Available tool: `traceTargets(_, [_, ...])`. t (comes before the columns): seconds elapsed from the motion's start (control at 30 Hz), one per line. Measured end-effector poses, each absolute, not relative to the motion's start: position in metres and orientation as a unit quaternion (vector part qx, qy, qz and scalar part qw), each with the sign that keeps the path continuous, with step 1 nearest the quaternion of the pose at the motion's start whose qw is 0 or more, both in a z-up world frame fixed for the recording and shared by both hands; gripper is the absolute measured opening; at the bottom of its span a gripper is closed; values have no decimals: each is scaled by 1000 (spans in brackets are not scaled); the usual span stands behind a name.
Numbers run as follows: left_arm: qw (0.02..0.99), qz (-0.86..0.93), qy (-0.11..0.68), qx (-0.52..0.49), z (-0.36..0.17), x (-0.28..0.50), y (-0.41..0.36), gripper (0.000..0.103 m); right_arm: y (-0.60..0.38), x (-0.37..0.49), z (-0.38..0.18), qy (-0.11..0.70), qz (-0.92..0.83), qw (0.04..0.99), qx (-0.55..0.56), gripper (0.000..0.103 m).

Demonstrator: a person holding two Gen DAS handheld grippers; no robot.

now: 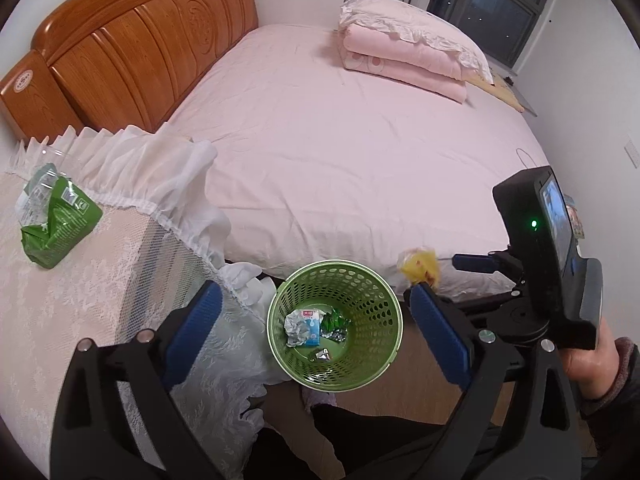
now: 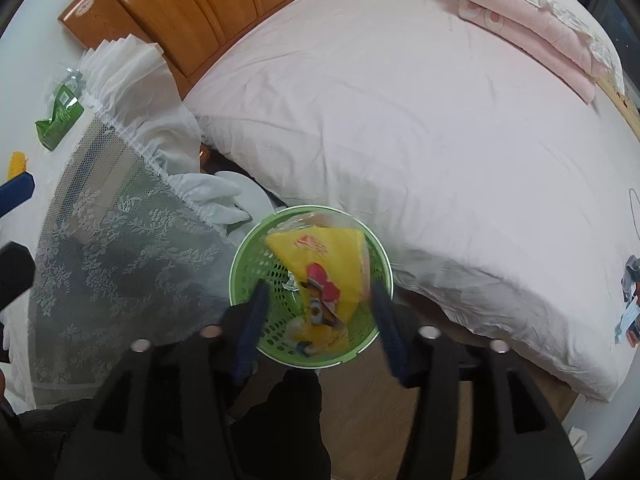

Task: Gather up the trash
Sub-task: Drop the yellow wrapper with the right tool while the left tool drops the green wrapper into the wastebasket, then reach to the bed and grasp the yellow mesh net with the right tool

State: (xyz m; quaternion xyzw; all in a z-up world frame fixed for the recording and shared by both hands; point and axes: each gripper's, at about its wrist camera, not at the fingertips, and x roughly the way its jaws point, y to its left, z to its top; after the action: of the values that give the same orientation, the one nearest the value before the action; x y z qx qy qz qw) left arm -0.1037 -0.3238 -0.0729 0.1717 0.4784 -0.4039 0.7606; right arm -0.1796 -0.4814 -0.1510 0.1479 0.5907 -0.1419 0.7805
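A green perforated trash basket [image 1: 376, 344] stands on the floor beside the bed; it holds a small milk carton [image 1: 310, 326] and crumpled foil wrappers. My left gripper [image 1: 316, 300] is open and empty above the basket. In the right wrist view my right gripper [image 2: 320, 288] is open over the basket [image 2: 240, 280], and a yellow cartoon snack bag [image 2: 324, 272] hangs loose between the fingers, over the basket's mouth. The same bag [image 1: 420, 266] shows in the left wrist view. A green crumpled wrapper [image 1: 56, 216] lies on the lace-covered nightstand [image 1: 80, 300], also seen in the right wrist view [image 2: 60, 120].
A bed with a pink sheet [image 1: 340, 140] fills the middle, with a wooden headboard [image 1: 132, 48] and folded pink quilt and pillow [image 1: 408, 48] at the far side. White frilled cloth [image 1: 160, 176] drapes off the nightstand. A wooden floor [image 2: 380, 420] lies below.
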Motion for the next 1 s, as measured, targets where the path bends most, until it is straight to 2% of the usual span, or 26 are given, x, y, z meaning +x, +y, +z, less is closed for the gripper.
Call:
traceTargets(0.07, [769,-393,476,165,-68,-98,-316,91,-473,-171,-153,594,-144,781,132,97])
traceTargets(0.1, [774,-387,474,162,-66,-94,-312,92,-469,-167,-154,597,-142,779,125,98])
traceTargets(0.63, [844,-258,461,89,-39,-42,-197,92,-387,-90,-98,544,-62,835,64,100])
traceTargets(1.0, [856,-208,470,53,-41,-26,-143,92,-334,-60,-85,540,-23,840,42,100])
